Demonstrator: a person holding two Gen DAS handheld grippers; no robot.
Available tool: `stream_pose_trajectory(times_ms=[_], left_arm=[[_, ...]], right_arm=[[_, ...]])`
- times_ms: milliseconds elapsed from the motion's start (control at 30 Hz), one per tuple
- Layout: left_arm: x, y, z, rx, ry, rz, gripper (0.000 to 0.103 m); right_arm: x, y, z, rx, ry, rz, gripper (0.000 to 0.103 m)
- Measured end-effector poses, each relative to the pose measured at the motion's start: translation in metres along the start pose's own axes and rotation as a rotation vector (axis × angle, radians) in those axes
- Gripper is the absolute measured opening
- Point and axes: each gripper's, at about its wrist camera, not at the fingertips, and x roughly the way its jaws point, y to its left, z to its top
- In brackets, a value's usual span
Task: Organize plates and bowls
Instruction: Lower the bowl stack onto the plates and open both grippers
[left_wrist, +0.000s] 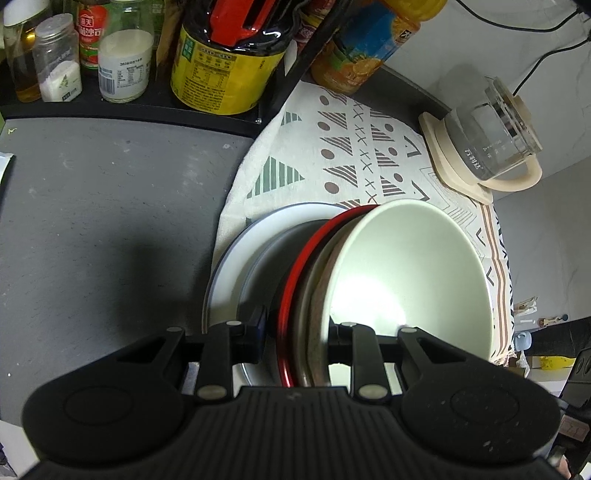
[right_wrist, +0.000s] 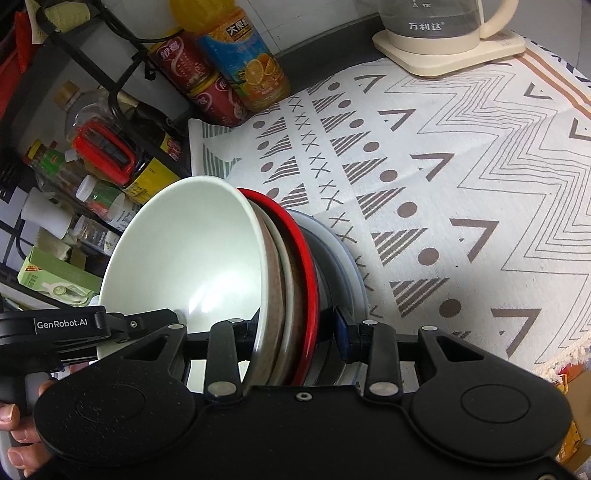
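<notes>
A nested stack of bowls is clamped from both sides: a pale green bowl (left_wrist: 406, 273) (right_wrist: 184, 251) on top, a brown speckled bowl (right_wrist: 275, 295) and a red-rimmed bowl (left_wrist: 299, 273) (right_wrist: 308, 266) beneath. My left gripper (left_wrist: 295, 332) is shut across the stacked rims, one finger inside the pale bowl, the other against the dark outside. My right gripper (right_wrist: 297, 332) holds the opposite side the same way. Just below lies a grey-blue plate (left_wrist: 227, 266) (right_wrist: 351, 273) on the patterned cloth (right_wrist: 443, 184). In the right wrist view the left gripper's body (right_wrist: 70, 326) and a hand (right_wrist: 14, 435) appear.
A black rack (left_wrist: 280, 92) holds jars and a large yellow-labelled bottle (left_wrist: 225, 66). An orange juice bottle (right_wrist: 251, 62) and red cans (right_wrist: 210, 96) stand at the cloth's back. A glass kettle (left_wrist: 491, 133) sits on a cream base. A grey counter (left_wrist: 110, 203) lies beside the cloth.
</notes>
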Motion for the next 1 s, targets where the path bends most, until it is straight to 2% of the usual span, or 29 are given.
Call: stream_pose_trajectory(times_ms=[267,367,400,433,533,567,667,1000], left_arm=[[0.003,0.000,0.007,0.009,-0.012,-0.011,0.028],[-0.003,-0.004,0.007,0.028,-0.039,-0.001,0.029],[-0.006,-0.006,0.007,0.042,-0.048,0.002,0.030],[-0.008,-0.008,0.007,0.052,-0.055,0.003,0.033],[-0.017,-0.010,0.007,0.072,-0.082,0.019,0.047],[-0.019,-0.010,0.008,0.077,-0.091,0.031,0.052],[-0.028,-0.007,0.010,0.087,-0.114,0.042,0.062],[-0.037,-0.010,0.012,0.127,-0.121,0.033,0.080]], right_arm=[[0.006,0.000,0.005,0.001,-0.010,-0.004,0.035],[0.007,0.003,0.007,-0.002,-0.013,-0.008,0.037],[0.006,0.004,0.007,0.001,-0.019,-0.007,0.041],[0.005,0.005,0.007,0.000,-0.027,-0.003,0.048],[0.000,0.009,0.010,-0.010,-0.047,-0.005,0.058],[-0.001,0.010,0.010,-0.011,-0.052,-0.011,0.060],[-0.005,0.010,0.008,0.000,-0.073,-0.034,0.069],[-0.026,0.004,-0.004,0.047,-0.123,-0.058,0.085]])
